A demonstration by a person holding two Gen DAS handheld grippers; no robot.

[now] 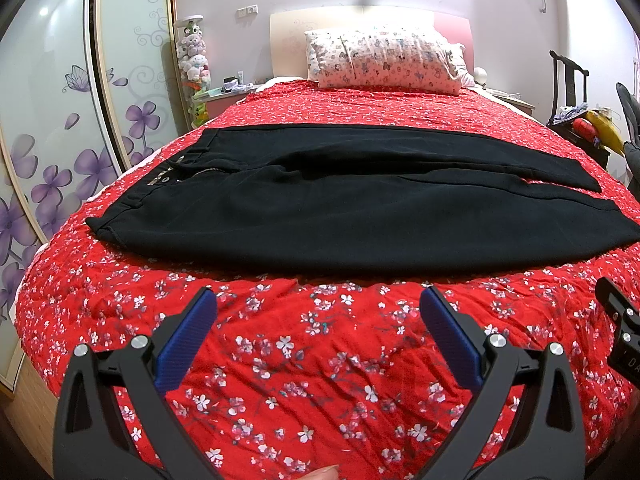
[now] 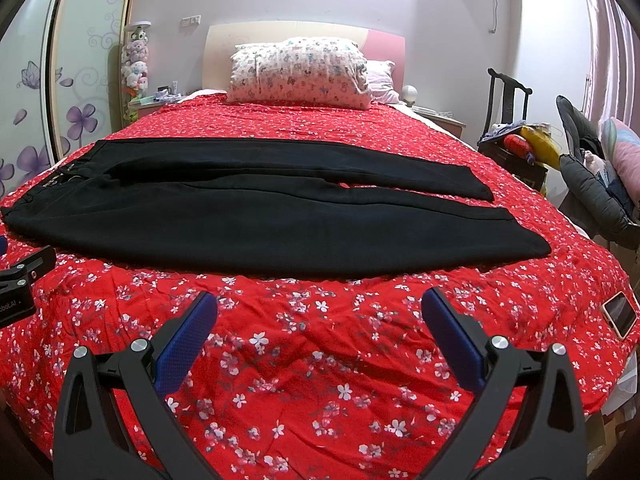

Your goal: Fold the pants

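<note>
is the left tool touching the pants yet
Apart. The left wrist view shows red bedspread between the open left tool and the black pants.

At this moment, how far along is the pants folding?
Done: the black pants lie spread flat across the red floral bedspread, waistband left, legs right, slightly apart at the cuffs. In hand: nothing; the left gripper and right gripper are open over bare bedspread, short of the pants. Left: every fold, since no fold is visible yet.

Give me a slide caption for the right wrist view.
Open right gripper above a red floral bedspread, black pants laid flat ahead.
</note>
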